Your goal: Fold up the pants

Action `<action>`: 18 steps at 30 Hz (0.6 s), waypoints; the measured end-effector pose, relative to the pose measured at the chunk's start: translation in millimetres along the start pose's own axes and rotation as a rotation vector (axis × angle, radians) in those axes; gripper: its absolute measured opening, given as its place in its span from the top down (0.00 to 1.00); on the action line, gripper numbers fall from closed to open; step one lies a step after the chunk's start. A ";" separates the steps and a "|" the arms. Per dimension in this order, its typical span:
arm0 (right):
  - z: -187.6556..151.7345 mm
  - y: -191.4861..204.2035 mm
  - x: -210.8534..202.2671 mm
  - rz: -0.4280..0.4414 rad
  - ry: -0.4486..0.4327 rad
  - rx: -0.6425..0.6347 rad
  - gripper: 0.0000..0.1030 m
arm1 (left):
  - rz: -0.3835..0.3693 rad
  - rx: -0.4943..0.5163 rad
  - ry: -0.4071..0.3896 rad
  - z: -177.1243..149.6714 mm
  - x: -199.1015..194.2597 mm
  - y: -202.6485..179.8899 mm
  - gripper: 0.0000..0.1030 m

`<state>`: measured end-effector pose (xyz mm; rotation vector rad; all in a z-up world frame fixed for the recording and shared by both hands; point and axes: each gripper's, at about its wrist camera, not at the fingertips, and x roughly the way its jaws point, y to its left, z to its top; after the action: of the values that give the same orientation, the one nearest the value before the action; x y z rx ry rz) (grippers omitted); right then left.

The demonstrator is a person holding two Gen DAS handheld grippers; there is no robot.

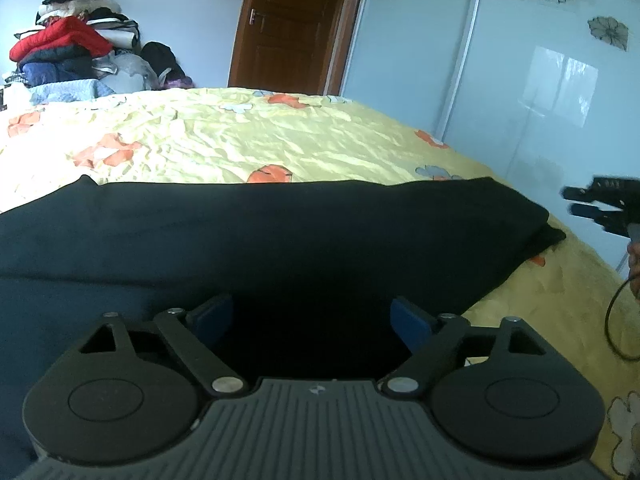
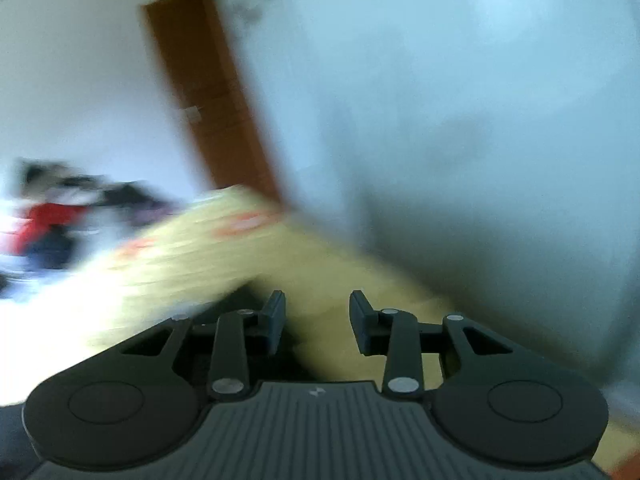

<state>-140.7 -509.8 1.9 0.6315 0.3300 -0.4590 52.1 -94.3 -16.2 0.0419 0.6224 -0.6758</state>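
Black pants (image 1: pixel 256 236) — right edge near bedspread (image 1: pixel 532 300) border

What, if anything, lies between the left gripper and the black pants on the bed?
Nothing visible. The left gripper is open directly over the pants, which lie flat on the yellow bedspread with nothing on top.

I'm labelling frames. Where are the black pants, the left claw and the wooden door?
black pants (image 1: pixel 256 232), left wrist view, flat middle.
left claw (image 1: pixel 312 316), left wrist view, between fingertips.
wooden door (image 1: pixel 288 28), left wrist view, panel.
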 end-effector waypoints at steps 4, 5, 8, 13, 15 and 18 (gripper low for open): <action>-11.6 -2.7 23.5 0.028 0.118 0.130 0.65 | 0.020 0.029 0.009 -0.8 1.6 -5.1 0.09; -15.6 -7.2 26.6 0.030 0.133 0.174 0.65 | 0.021 0.031 0.011 -1.1 1.8 -5.3 0.08; -23.1 -16.3 26.2 0.050 0.118 0.262 0.65 | 0.016 0.025 0.015 -1.4 2.4 -3.5 0.07; -18.9 -28.6 55.1 0.079 0.056 0.326 0.66 | 0.015 0.029 0.019 -0.7 4.2 -3.8 0.05; -14.4 -21.8 67.5 0.085 0.053 0.299 0.87 | 0.012 0.026 0.018 -0.7 4.2 -3.0 0.05; -7.9 -11.2 57.7 0.102 0.027 0.244 0.96 | 0.005 0.015 0.014 -0.9 3.5 -2.1 0.05</action>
<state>-98.6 -530.6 -34.3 0.8881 0.2679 -0.3963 52.5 -97.7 -18.5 0.0624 0.6308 -0.6760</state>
